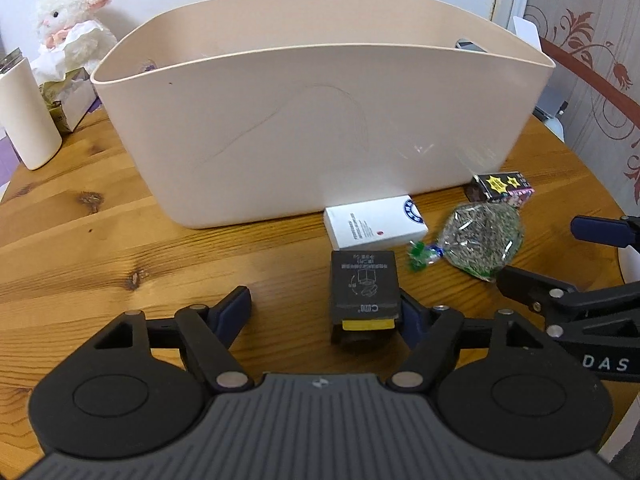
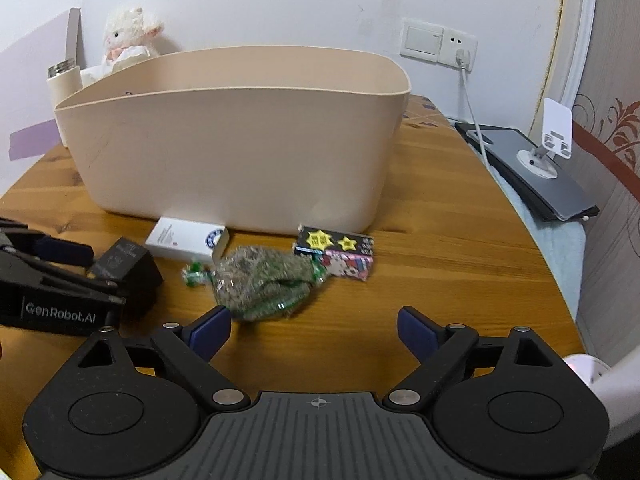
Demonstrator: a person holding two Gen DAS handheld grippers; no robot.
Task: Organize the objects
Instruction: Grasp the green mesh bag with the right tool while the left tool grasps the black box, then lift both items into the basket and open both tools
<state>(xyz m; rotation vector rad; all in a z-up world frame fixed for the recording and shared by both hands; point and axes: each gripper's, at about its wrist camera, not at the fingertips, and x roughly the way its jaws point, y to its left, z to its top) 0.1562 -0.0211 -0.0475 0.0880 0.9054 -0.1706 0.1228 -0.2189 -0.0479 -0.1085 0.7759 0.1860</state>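
Note:
A large beige tub stands on the round wooden table; it also shows in the right wrist view. In front of it lie a white box, a black box, a clear bag of green-grey bits and a black box with yellow stars. My left gripper is open around the black box, whose right side touches the right finger. My right gripper is open, with the bag just beyond its left finger.
A plush lamb, a white flask and a tissue pack stand at the back left. A dark tablet with a white phone stand and a charging cable lies at the right edge.

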